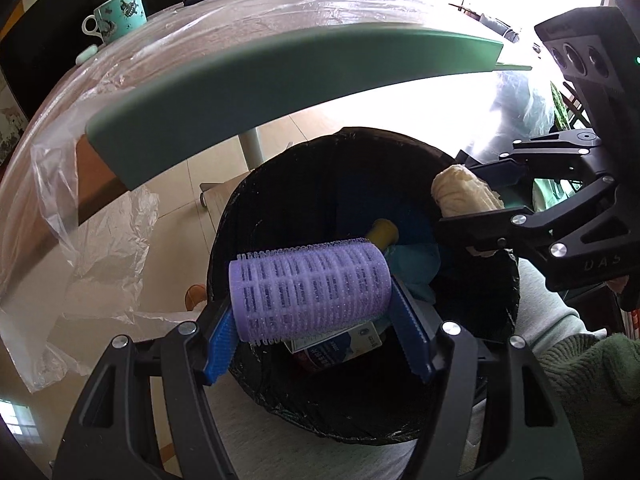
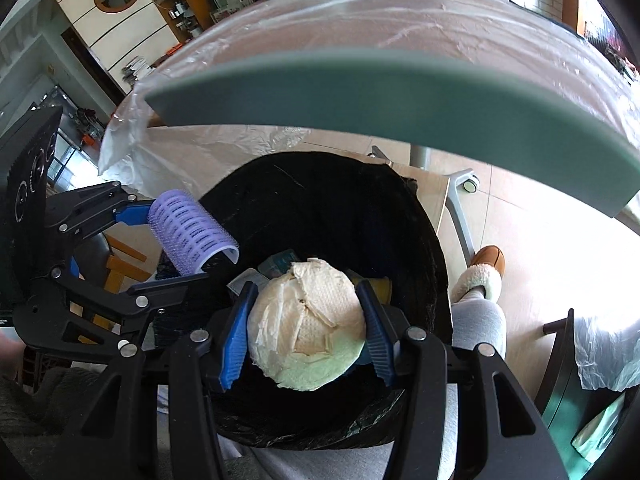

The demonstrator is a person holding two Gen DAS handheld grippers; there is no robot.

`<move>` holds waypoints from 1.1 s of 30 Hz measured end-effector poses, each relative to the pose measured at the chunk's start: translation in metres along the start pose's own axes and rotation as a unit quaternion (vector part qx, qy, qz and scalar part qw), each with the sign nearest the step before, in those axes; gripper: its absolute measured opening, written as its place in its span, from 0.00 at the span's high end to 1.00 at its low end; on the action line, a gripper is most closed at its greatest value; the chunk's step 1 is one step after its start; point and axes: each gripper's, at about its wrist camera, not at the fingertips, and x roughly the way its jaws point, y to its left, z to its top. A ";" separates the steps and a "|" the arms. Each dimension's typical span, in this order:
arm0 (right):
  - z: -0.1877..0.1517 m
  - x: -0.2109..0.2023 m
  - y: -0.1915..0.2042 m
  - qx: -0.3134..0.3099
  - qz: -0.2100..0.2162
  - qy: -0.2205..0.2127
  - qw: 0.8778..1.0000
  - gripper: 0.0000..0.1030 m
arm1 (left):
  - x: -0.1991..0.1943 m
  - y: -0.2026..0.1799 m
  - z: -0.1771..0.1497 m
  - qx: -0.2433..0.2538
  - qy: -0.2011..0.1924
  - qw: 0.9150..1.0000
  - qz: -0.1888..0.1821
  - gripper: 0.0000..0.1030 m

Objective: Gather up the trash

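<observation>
Over bin (image 1: 472,320) | left tool (image 1: 316,344) grips roller (image 1: 308,292) (axis crosswise)

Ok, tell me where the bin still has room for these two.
Free: the dark far side of the bin, under the table edge. Crowded: the near side, with a yellow piece, blue wrapper and printed packet.

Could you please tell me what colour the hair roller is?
The hair roller is light purple, clearest in the left wrist view.
</observation>
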 end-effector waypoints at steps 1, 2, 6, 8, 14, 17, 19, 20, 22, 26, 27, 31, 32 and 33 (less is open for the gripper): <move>0.000 0.002 -0.001 0.002 0.000 0.001 1.000 0.51 | 0.001 0.001 0.000 0.000 0.001 1.000 0.000 0.34; 0.001 0.003 -0.002 0.004 0.000 0.002 1.000 0.51 | 0.003 0.001 0.000 0.000 0.002 1.000 0.000 0.34; 0.001 0.006 -0.005 0.015 -0.002 0.002 1.000 0.49 | 0.006 0.002 0.001 0.002 0.006 1.000 -0.013 0.32; 0.001 0.003 -0.008 0.024 0.000 0.000 1.000 0.35 | 0.007 0.002 0.001 0.000 0.008 1.000 -0.017 0.17; 0.003 -0.026 -0.012 0.034 0.001 -0.024 0.999 0.30 | -0.019 0.010 0.009 -0.030 -0.015 0.999 -0.035 0.17; 0.016 -0.066 -0.008 0.011 0.002 -0.074 0.997 0.20 | -0.065 0.017 0.027 -0.041 -0.072 0.995 -0.058 0.17; 0.036 -0.095 -0.015 0.011 -0.012 -0.122 0.992 0.12 | -0.098 0.025 0.049 -0.048 -0.126 0.990 -0.049 0.08; 0.046 -0.105 -0.021 0.017 -0.018 -0.143 0.989 0.06 | -0.110 0.030 0.058 -0.054 -0.151 0.986 -0.039 0.01; 0.075 -0.123 -0.043 0.040 -0.031 -0.182 0.982 0.04 | -0.126 0.045 0.084 -0.072 -0.196 0.978 -0.008 0.02; 0.136 -0.124 -0.100 0.083 -0.086 -0.205 0.972 0.04 | -0.109 0.085 0.136 -0.107 -0.209 0.971 0.046 0.02; 0.153 -0.118 -0.118 0.093 -0.107 -0.202 0.969 0.04 | -0.099 0.096 0.148 -0.119 -0.201 0.971 0.054 0.02; 0.197 -0.093 -0.172 0.120 -0.160 -0.182 0.963 0.04 | -0.048 0.139 0.189 -0.166 -0.170 0.968 0.083 0.02; 0.203 -0.088 -0.182 0.127 -0.173 -0.174 0.961 0.04 | -0.036 0.149 0.197 -0.173 -0.164 0.967 0.091 0.02; 0.209 -0.080 -0.195 0.135 -0.180 -0.167 0.960 0.04 | -0.028 0.158 0.201 -0.183 -0.155 0.966 0.100 0.02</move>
